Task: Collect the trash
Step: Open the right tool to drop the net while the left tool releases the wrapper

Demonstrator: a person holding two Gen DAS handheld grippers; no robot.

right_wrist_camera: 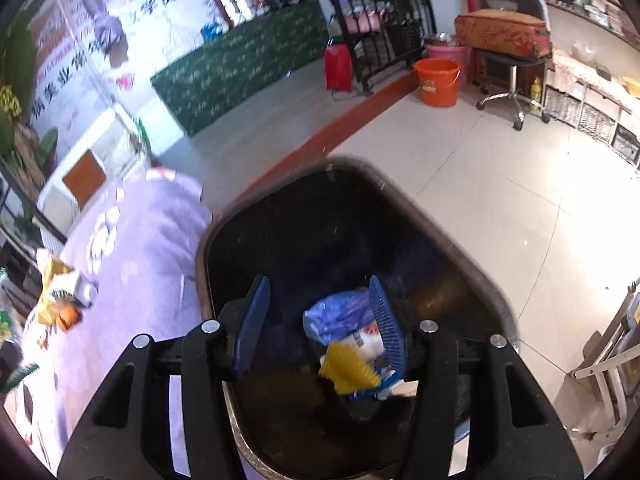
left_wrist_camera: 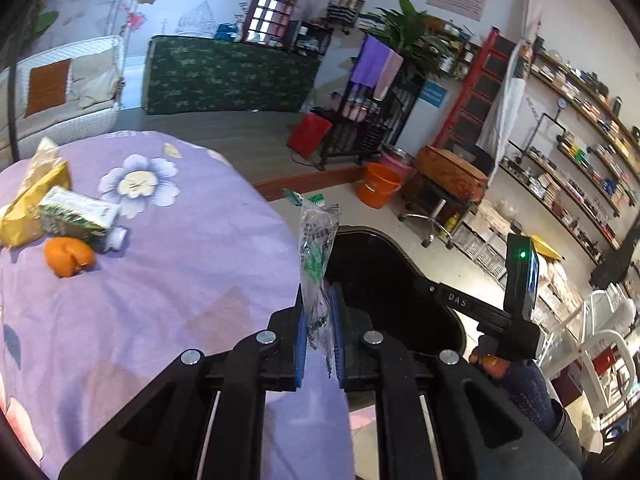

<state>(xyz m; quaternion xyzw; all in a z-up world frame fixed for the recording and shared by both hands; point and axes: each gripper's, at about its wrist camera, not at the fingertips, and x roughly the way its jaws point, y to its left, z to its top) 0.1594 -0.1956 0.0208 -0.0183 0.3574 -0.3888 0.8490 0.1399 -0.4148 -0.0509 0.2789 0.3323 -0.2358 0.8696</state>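
My left gripper (left_wrist_camera: pixel 319 312) is shut on a clear plastic wrapper with green print (left_wrist_camera: pixel 318 248), held upright at the edge of the purple-clothed table (left_wrist_camera: pixel 192 280), beside the black trash bin (left_wrist_camera: pixel 384 280). On the table lie a yellow snack bag (left_wrist_camera: pixel 34 196), a green-white carton (left_wrist_camera: pixel 78 216) and an orange peel (left_wrist_camera: pixel 68 257). My right gripper (right_wrist_camera: pixel 318 320) is open above the bin (right_wrist_camera: pixel 320 232). A blue, white and yellow snack bag (right_wrist_camera: pixel 352 344) is in the bin, by the right finger (right_wrist_camera: pixel 386 320). The right gripper also shows in the left wrist view (left_wrist_camera: pixel 520 280).
An orange bucket (left_wrist_camera: pixel 378 185) and a stool with a cushion (left_wrist_camera: pixel 448 176) stand on the tiled floor beyond the bin. Shelves (left_wrist_camera: pixel 580 152) line the right wall. A dark rack (left_wrist_camera: pixel 360 128) and a green-draped counter (left_wrist_camera: pixel 228 76) stand at the back.
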